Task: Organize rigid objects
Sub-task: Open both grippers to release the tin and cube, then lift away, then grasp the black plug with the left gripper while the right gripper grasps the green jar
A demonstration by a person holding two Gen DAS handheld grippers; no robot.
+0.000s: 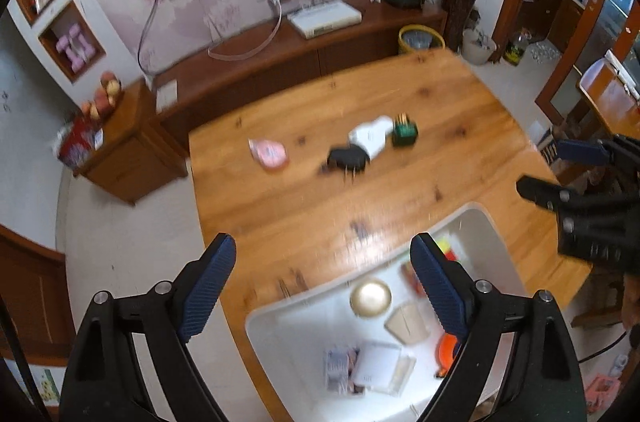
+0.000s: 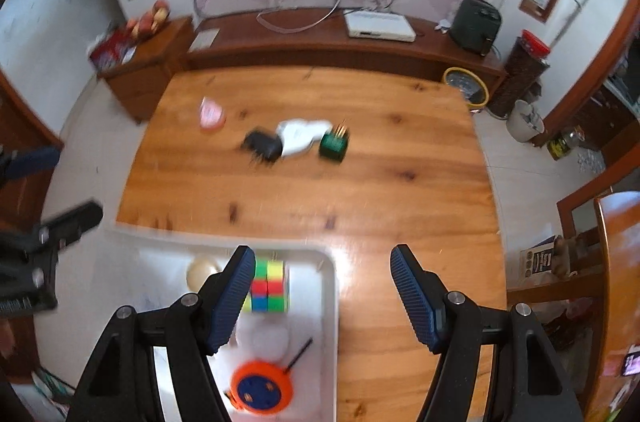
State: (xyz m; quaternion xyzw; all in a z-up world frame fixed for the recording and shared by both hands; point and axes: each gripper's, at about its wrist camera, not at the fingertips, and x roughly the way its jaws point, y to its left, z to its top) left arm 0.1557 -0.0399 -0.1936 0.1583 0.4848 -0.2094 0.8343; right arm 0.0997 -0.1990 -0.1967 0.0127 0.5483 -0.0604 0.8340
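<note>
A broad wooden worktop (image 2: 360, 190) carries everything, and a pale, shallow tray (image 1: 492, 242) sits at its near edge, the largest of the task's things. Inside the tray lie a colourful puzzle cube (image 2: 267, 286), an orange round reel with a blue centre (image 2: 262, 388), a gold disc (image 1: 370, 298), a tan card-like piece (image 1: 407, 323) and some pale flat packets (image 1: 374, 370). Well apart from the tray, near the middle of the worktop, a white object (image 2: 300, 136) touches a black object (image 2: 262, 144); a small green block with gold prongs (image 2: 334, 144) stands just beside the white one, and a pink packet (image 2: 211, 112) lies off on its own. Both views are blurred. The left tool (image 1: 322, 286) points steeply down over the tray's near corner, its blue-padded jaws spread wide with nothing between them. The right tool (image 2: 323, 298) also points steeply down, over the tray's right edge, its jaws parted and gripping nothing.
</note>
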